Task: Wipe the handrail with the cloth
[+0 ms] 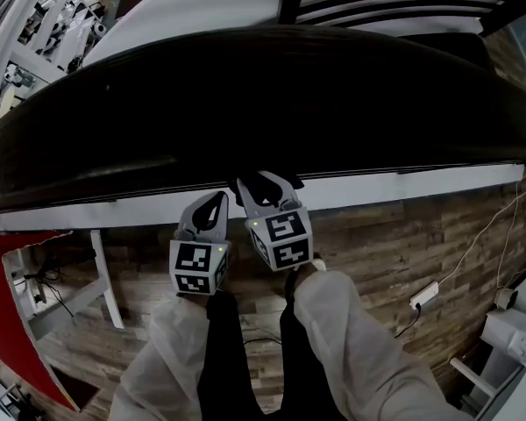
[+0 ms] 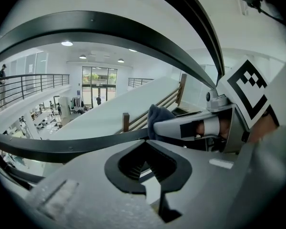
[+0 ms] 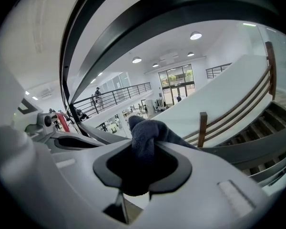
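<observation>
1. Head view: the broad dark handrail [image 1: 245, 103] spans the whole frame. The left gripper [image 1: 216, 202] and the right gripper [image 1: 265, 185] sit side by side at the handrail's near edge. The right one's tips reach right up to that edge, and the left one's stop just short of it. A wood floor [image 1: 403, 244] lies on the near side of the handrail, below pale sleeves [image 1: 359, 349].

2. Left gripper view: the fingers are closed together with nothing between them. Just beyond them, the right gripper comes in from the right side. A dark blue-grey cloth [image 2: 158, 114] is bunched at its tip, beside a dark bar [image 2: 62, 147] that crosses the frame. I cannot tell whether cloth and bar touch.

3. Right gripper view: the fingers are clamped on the cloth. It fills the space between the pads, and a wad of it pokes out past the tips. A dark curved band [image 3: 181, 13] sweeps overhead.
</observation>
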`<state>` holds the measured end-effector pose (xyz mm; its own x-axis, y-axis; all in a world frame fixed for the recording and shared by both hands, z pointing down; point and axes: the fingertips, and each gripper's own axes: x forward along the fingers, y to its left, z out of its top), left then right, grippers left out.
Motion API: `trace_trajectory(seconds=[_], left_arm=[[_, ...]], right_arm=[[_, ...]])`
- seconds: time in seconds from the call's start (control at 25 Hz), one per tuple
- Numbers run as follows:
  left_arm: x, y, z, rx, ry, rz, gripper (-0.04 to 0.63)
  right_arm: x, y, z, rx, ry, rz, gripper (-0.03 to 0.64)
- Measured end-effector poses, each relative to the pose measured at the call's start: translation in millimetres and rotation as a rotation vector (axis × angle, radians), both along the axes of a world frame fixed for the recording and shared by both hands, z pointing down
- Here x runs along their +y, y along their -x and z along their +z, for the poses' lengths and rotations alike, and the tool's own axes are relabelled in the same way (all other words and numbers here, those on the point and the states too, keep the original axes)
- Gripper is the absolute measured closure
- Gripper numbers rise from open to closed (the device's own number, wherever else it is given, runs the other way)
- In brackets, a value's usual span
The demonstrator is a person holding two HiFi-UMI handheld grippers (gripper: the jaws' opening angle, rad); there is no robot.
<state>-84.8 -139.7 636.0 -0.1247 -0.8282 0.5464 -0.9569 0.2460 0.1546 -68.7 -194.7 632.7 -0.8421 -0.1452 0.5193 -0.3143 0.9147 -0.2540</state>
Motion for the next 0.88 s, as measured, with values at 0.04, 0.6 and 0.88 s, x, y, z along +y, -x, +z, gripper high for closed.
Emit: trace_trajectory(seconds=[0.04,0.6,0.88], left_arm=[[-6,-5,-1,0.003,0.0,0.008,0.597],[-78,-75,-3,0.01,-0.018,0.118,0.597],[-125,-110,2,0.015,-0.02,0.144,0.597]], right_arm=[[-5,-5,0,0.001,-0.001,0.008,0.526],[-75,-80,0,0.011,-0.015,0.103,0.526],[-116,-121,4,0.017,-0.026,0.119,0.526]])
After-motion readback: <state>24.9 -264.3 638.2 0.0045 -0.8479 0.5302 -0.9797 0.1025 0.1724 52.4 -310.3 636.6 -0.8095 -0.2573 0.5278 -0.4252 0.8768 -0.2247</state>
